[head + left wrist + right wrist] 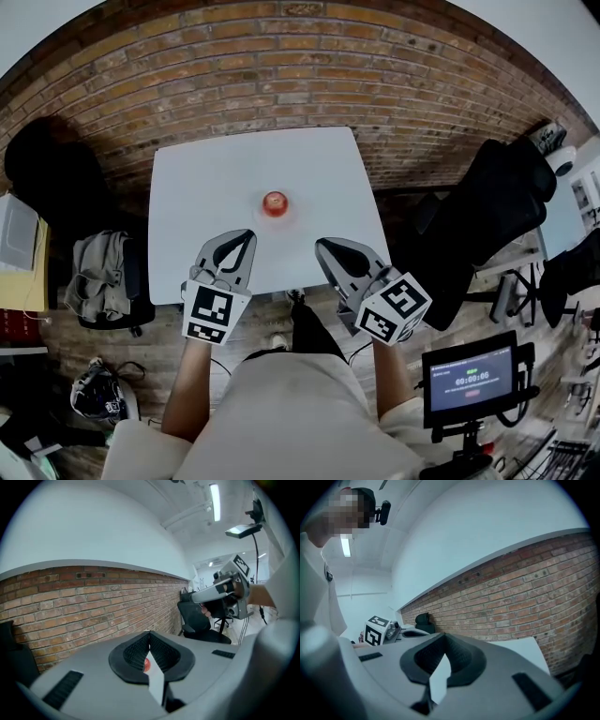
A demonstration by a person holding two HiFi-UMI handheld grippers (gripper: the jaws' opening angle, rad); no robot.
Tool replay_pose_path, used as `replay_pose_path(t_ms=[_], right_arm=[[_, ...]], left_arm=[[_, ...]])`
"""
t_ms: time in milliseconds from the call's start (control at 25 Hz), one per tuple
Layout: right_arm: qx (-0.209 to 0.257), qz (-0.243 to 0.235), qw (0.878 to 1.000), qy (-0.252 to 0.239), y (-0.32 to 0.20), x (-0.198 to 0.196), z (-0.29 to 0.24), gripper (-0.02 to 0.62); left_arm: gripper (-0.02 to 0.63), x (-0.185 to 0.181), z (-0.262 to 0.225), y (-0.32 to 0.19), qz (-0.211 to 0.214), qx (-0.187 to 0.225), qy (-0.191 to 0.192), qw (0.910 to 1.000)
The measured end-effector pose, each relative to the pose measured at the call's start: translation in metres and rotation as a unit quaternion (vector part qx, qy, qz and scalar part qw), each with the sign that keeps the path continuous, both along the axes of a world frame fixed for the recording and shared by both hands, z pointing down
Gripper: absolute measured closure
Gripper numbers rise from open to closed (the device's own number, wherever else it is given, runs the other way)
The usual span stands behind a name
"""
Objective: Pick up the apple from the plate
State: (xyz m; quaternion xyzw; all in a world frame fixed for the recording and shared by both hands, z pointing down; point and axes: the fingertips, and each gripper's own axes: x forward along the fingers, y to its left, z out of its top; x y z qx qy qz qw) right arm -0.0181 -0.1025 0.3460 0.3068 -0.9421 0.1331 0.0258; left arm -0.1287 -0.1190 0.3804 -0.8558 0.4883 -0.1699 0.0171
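We are standing at the near edge of the white table [216, 178], which is filling the middle of the head view, and we are judging that the reach for the fruit is only beginning. The left gripper [247, 236] is hovering over that near edge, a little left of centre, and its jaws are lying together with nothing between them. The right gripper [322, 246] is hovering to the right of it, also closed and empty. The plate [289, 212] is sitting near the middle of the table, well apart from both tools, and we are hardly making it out against the white top. The apple [275, 202] is resting on it, small and red. In the left gripper view the apple [146, 664] is showing through the slit under the closed tips, so this tool is already pointing at it and seems the natural one to use.

To do the step well, we are advising to open the jaws wide before arriving, not over the fruit. We are then bringing them in low and almost level, one pad on each side of the widest part. We are closing slowly, because the round skin is probably slipping easily, and lifting straight up so the plate is not dragging along
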Motion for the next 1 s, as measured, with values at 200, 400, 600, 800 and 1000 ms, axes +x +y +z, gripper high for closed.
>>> replay_pose_path(t_ms=[200,400,600,800,1000], right_arm=[[-0.01,-0.005,1.0,-0.001,-0.012,-0.001,0.005,0.594],[-0.018,-0.009,1.0,0.0,-0.036,-0.001,0.012,0.594],[-0.028,-0.016,0.999,0.005,-0.055,-0.004,0.024,0.594],[-0.038,-0.025,0.999,0.011,-0.076,-0.009,0.035,0.594],[-0.05,-0.035,0.998,0.012,-0.097,-0.016,0.041,0.594]], left_arm=[[0.601,0.005,0.008,-0.012,0.007,-0.013,-0.031,0.9994],[0.601,0.015,0.01,-0.035,0.024,-0.015,-0.034,0.999],[0.601,0.015,0.014,-0.053,0.021,-0.02,-0.037,0.9989],[0.601,0.014,0.024,-0.07,0.016,-0.035,-0.041,0.9984],[0.6,0.013,0.038,-0.084,0.018,-0.059,-0.045,0.9971]])
